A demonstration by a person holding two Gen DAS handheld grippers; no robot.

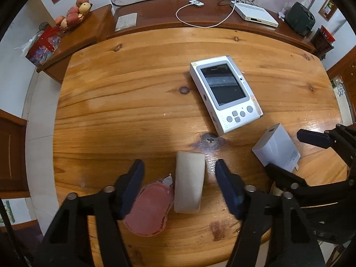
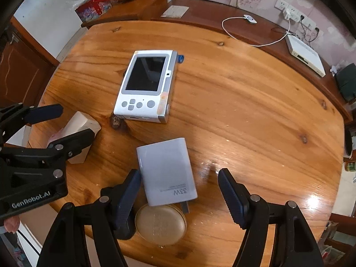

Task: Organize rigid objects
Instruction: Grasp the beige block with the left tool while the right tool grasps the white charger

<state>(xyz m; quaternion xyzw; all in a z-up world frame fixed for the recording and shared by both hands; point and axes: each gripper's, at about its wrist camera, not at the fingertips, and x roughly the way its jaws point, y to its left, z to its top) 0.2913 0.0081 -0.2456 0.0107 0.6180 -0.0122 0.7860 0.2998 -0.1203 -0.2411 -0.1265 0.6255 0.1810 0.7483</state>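
On the round wooden table (image 1: 133, 102) lies a white rounded block (image 1: 190, 184) beside a pink rounded object (image 1: 149, 209). My left gripper (image 1: 179, 163) points down over both, open; its left finger (image 1: 133, 184) overlaps the pink object and its right finger stands clear of the block. A white 33W charger (image 2: 166, 171) lies between the fingers of my right gripper (image 2: 179, 173), which is open; the left finger (image 2: 131, 187) is at the charger's edge and the right finger is well apart. A round gold tin (image 2: 160, 225) sits at the charger's plug end. A silver handheld device (image 2: 145, 84) lies further out.
A dark sideboard (image 1: 169, 11) behind the table carries a white router (image 1: 255, 14), a looped white cable (image 1: 200, 20) and a black box (image 1: 300, 19). A fruit bowl (image 1: 75, 13) and a red tin (image 1: 43, 44) sit on a side cabinet at the left. The table's near edge is close below both grippers.
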